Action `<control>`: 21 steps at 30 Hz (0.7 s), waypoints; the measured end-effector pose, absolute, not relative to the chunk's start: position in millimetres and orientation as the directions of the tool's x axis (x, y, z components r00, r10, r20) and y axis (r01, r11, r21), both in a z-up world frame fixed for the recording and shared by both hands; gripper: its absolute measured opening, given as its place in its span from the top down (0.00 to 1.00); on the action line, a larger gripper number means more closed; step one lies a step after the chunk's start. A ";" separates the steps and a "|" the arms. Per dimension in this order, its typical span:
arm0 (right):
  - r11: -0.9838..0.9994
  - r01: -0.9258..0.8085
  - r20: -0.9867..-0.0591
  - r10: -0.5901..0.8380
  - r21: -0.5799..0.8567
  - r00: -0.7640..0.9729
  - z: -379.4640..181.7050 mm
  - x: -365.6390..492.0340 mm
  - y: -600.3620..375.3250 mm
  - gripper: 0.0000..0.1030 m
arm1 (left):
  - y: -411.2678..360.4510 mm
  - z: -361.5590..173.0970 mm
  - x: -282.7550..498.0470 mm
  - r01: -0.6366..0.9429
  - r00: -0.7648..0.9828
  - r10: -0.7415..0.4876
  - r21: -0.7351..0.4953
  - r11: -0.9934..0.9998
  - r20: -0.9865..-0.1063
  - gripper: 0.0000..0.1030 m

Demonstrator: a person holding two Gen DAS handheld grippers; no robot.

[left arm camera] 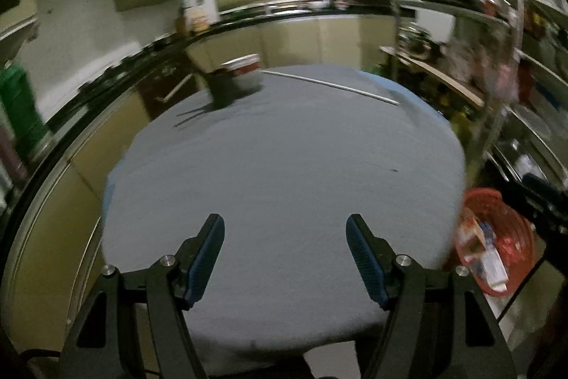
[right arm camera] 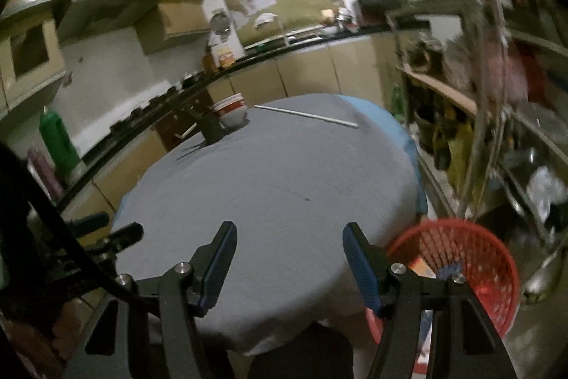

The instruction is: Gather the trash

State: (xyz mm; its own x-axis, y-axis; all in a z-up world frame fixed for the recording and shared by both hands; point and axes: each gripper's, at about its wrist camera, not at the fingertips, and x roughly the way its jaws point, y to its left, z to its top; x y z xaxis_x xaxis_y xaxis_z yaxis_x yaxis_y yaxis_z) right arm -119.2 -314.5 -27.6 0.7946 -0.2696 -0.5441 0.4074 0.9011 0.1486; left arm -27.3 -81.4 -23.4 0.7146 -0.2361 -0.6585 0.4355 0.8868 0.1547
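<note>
Basket (right arm camera: 461, 258) right of empty, spread right gripper (right arm camera: 289, 258).

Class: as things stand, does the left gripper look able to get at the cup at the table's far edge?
Probably yes. The left gripper is open and empty, and bare cloth on the table lies between it and the cup; it is far across, though.

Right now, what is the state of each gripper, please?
Left gripper: open, holding nothing, over the table.
Right gripper: open, holding nothing.
</note>
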 end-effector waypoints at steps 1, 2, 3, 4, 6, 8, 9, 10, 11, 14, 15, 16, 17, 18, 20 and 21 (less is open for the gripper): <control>0.906 0.407 -0.545 -0.282 0.120 0.789 -25.3 -112.6 -308.4 0.36 | -74.0 -21.8 -21.8 0.414 0.723 -0.223 0.151 0.898 -0.653 0.30; 0.913 0.400 -0.547 -0.291 0.087 0.785 -22.4 -102.9 -299.0 0.36 | -68.0 -21.3 -18.2 0.398 0.729 -0.213 0.150 0.905 -0.651 0.30; 0.920 0.385 -0.546 -0.286 0.074 0.787 -20.3 -96.4 -292.4 0.36 | -61.4 -20.1 -13.8 0.378 0.735 -0.199 0.147 0.914 -0.648 0.30; 0.926 0.372 -0.545 -0.279 0.065 0.791 -18.5 -91.1 -287.6 0.36 | -54.5 -18.9 -9.4 0.359 0.741 -0.188 0.144 0.922 -0.645 0.30; 0.935 0.353 -0.545 -0.275 0.041 0.792 -15.1 -78.7 -276.6 0.36 | -47.0 -17.5 -2.9 0.333 0.749 -0.172 0.139 0.933 -0.640 0.30; 0.941 0.337 -0.551 -0.268 0.027 0.791 -12.5 -65.9 -266.0 0.36 | -37.8 -15.6 4.2 0.307 0.755 -0.156 0.134 0.942 -0.637 0.30; 0.943 0.332 -0.552 -0.262 0.028 0.791 -11.7 -60.3 -262.0 0.36 | -34.0 -14.9 5.3 0.301 0.757 -0.152 0.132 0.944 -0.635 0.30; 0.944 0.327 -0.554 -0.257 0.030 0.792 -11.7 -55.0 -258.3 0.36 | -30.2 -14.2 8.1 0.292 0.759 -0.147 0.130 0.948 -0.634 0.30; 0.947 0.319 -0.557 -0.250 0.028 0.792 -11.9 -51.0 -255.1 0.36 | -26.5 -13.4 9.1 0.287 0.760 -0.143 0.129 0.949 -0.633 0.30; 0.955 0.296 -0.566 -0.231 0.025 0.792 -13.0 -40.0 -247.1 0.36 | -19.9 -12.7 13.7 0.275 0.762 -0.137 0.124 0.954 -0.633 0.30; 0.957 0.288 -0.568 -0.224 0.024 0.792 -13.7 -36.8 -244.5 0.36 | -18.3 -12.8 15.1 0.271 0.762 -0.135 0.123 0.955 -0.633 0.30; 0.958 0.284 -0.569 -0.222 0.022 0.792 -14.0 -34.3 -242.7 0.36 | -17.2 -13.0 17.3 0.271 0.761 -0.134 0.123 0.955 -0.635 0.30; 0.960 0.279 -0.571 -0.219 0.019 0.791 -14.5 -31.4 -240.7 0.36 | -17.5 -12.9 17.4 0.271 0.760 -0.134 0.124 0.955 -0.635 0.30; 0.961 0.275 -0.572 -0.216 0.018 0.791 -14.6 -29.2 -239.7 0.36 | -17.3 -13.2 18.0 0.271 0.760 -0.132 0.125 0.954 -0.636 0.30; 0.963 0.270 -0.572 -0.211 0.020 0.793 -15.4 -26.9 -239.4 0.36 | -16.9 -13.8 19.5 0.272 0.758 -0.131 0.127 0.954 -0.640 0.30; 0.963 0.270 -0.572 -0.209 0.022 0.793 -15.8 -26.0 -239.6 0.36 | -16.6 -13.8 19.9 0.273 0.756 -0.131 0.127 0.954 -0.641 0.30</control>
State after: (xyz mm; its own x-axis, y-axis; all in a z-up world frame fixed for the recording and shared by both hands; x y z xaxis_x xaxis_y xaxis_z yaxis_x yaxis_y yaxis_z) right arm -26.0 -239.6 -15.8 0.7930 -0.2093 -0.5722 0.2698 0.9627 0.0218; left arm 19.9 -16.6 -13.8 0.7563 -0.1313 -0.6409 0.2730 0.9536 0.1267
